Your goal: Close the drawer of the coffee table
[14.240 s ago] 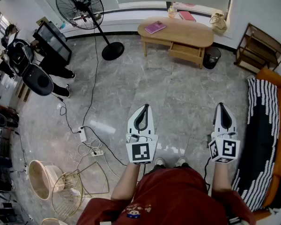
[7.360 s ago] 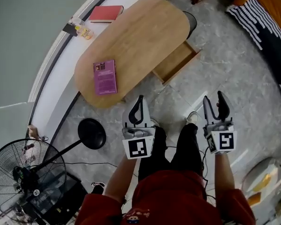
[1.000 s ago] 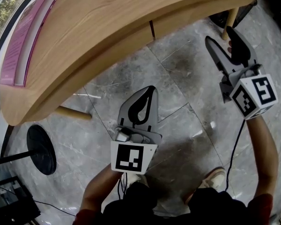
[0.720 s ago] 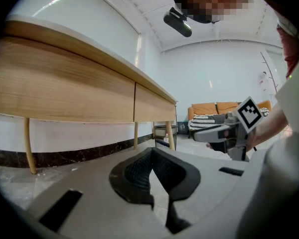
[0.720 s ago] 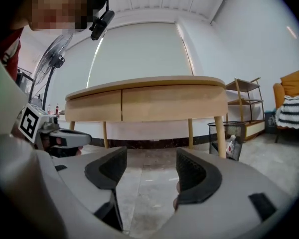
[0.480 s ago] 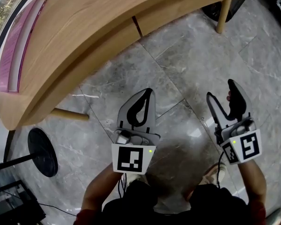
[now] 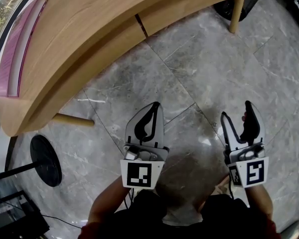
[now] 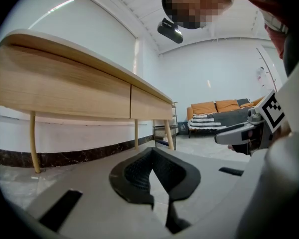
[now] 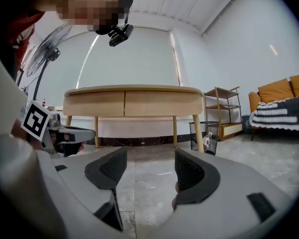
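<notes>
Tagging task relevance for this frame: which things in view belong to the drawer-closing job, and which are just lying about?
Job:
- coffee table
- drawer, front flush
- left gripper, shut, empty
- right gripper, open, empty

Lying about:
- pink book on the tabletop
- fan base
- wire bin
- shelf
- sofa

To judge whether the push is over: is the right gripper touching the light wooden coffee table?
Apart. Right gripper view shows grey floor between the right gripper and the light wooden coffee table.
</notes>
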A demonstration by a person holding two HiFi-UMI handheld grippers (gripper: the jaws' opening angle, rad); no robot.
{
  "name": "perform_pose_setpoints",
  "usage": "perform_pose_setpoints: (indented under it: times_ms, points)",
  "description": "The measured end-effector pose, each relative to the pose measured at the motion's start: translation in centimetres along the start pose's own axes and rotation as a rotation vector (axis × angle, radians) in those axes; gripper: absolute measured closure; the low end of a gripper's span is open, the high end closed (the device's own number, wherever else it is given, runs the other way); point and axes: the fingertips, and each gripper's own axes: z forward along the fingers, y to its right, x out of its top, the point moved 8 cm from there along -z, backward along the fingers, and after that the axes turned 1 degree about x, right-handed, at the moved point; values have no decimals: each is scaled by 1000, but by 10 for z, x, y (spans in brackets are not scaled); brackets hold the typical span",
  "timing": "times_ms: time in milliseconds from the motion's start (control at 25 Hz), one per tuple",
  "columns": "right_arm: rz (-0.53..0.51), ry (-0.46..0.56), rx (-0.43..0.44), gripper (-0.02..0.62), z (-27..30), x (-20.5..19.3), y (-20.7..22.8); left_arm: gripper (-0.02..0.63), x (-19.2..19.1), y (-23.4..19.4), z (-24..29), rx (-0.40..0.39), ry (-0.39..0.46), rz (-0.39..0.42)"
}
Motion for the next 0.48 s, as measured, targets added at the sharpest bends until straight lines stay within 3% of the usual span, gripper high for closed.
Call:
perform_pose_setpoints:
  times_ms: [480]
  points:
    - [24, 24, 8, 301, 3, -1, 1, 600, -5, 5, -1, -15, -12, -4]
